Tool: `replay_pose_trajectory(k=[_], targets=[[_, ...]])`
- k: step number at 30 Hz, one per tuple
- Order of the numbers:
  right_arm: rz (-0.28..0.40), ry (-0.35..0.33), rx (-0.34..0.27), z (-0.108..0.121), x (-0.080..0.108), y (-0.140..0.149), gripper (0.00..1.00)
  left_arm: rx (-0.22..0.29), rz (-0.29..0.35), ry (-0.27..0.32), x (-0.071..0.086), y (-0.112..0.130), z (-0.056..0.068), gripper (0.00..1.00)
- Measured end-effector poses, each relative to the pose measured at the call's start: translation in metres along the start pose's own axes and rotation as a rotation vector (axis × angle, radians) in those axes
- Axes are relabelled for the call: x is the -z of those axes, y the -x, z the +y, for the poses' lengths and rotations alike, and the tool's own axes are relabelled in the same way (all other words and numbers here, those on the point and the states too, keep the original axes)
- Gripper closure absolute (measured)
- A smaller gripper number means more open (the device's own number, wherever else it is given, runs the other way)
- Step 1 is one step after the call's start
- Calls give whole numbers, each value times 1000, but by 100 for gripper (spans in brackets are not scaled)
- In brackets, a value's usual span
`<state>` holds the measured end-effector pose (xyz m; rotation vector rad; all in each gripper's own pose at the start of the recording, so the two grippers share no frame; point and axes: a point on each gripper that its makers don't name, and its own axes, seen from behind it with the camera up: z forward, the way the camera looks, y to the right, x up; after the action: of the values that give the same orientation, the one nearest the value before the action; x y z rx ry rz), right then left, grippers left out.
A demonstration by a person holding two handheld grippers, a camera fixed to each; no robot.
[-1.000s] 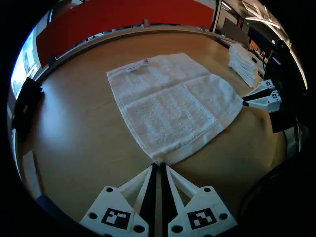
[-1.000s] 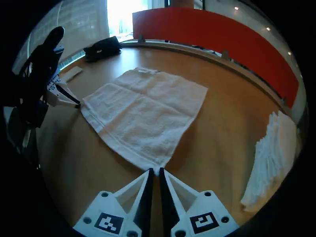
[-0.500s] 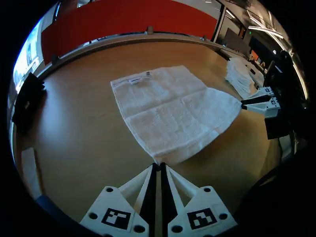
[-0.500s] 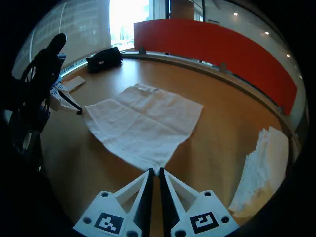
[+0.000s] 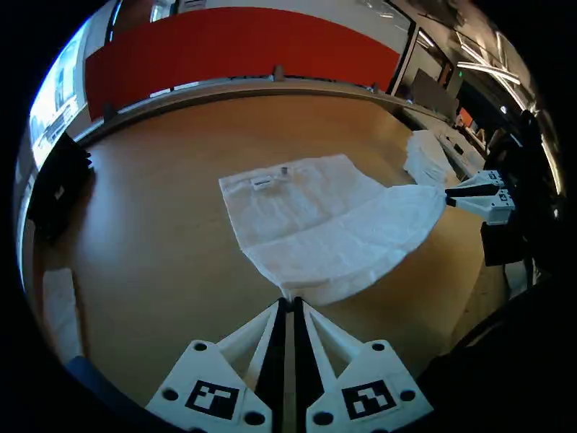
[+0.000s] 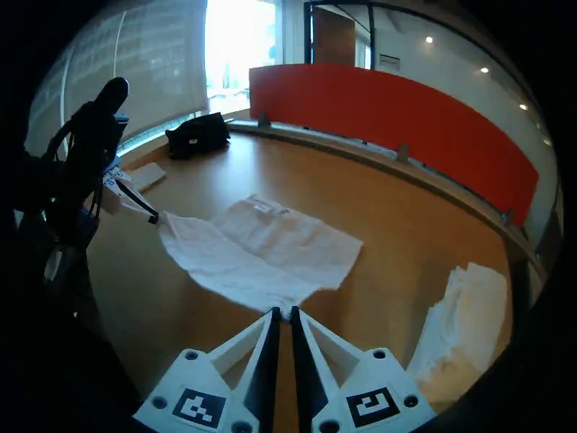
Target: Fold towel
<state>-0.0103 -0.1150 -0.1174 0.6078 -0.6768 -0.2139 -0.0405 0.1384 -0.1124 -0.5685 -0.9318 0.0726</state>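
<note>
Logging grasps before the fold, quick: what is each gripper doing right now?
Left gripper: closed on one near corner of the towel.
Right gripper: closed on the towel's other near corner.

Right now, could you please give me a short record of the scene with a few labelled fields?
towel: white, near edge held off the table, far edge lying flat
left tongs: shut on one near corner
right tongs: shut on the other near corner
towel stack: on the table, apart from the towel
black bag: at the far table edge
</note>
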Motion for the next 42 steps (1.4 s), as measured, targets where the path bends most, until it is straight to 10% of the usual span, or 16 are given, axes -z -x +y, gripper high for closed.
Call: replay_pose_trajectory(k=[14,32,42], targets=[[27,5,-17,-3,39,-20,89,63,24,18,40,-9,13,92],[13,17,-10,-3,39,-13,89,1,25,30,38,-2,29,93],[11,22,-10,-2,41,-9,89,-22,15,14,39,0,28,50]])
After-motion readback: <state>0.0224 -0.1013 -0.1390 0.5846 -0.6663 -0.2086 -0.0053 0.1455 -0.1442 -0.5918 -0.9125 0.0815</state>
